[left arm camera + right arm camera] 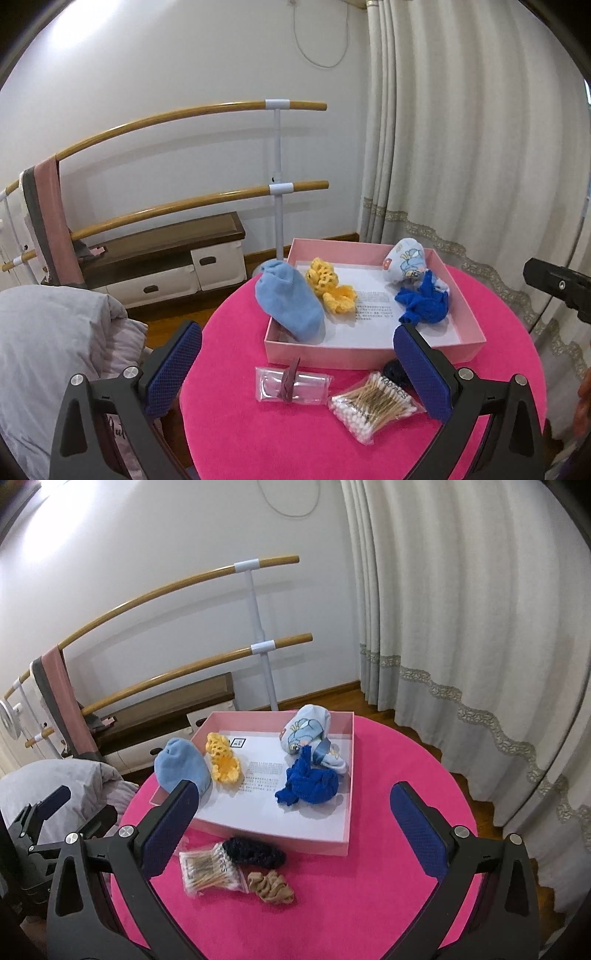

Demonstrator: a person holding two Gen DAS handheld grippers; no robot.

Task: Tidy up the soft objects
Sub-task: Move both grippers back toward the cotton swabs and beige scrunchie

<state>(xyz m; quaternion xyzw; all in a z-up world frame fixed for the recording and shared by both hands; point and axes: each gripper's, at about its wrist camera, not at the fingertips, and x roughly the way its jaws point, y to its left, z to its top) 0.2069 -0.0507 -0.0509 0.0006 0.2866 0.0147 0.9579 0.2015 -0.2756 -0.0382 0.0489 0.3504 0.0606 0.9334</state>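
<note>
A pink box (369,357) (295,840) stands on the round pink table (258,424) (351,904). In it lie a light blue sock (291,302) (183,766), a yellow crochet piece (330,286) (223,762), a royal blue cloth (424,304) (308,786) and a printed sock (406,260) (308,731). On the table before the box lie a dark navy scrunchie (256,851) (393,369) and a tan scrunchie (271,886). My left gripper (297,369) is open and empty. My right gripper (291,834) is open and empty above the table.
A bag of cotton swabs (373,406) (208,871) and a clear packet with a dark clip (291,382) lie on the table. Behind are a wooden barre (184,114), a low cabinet (166,258), curtains (480,147) and grey bedding (48,350) at left.
</note>
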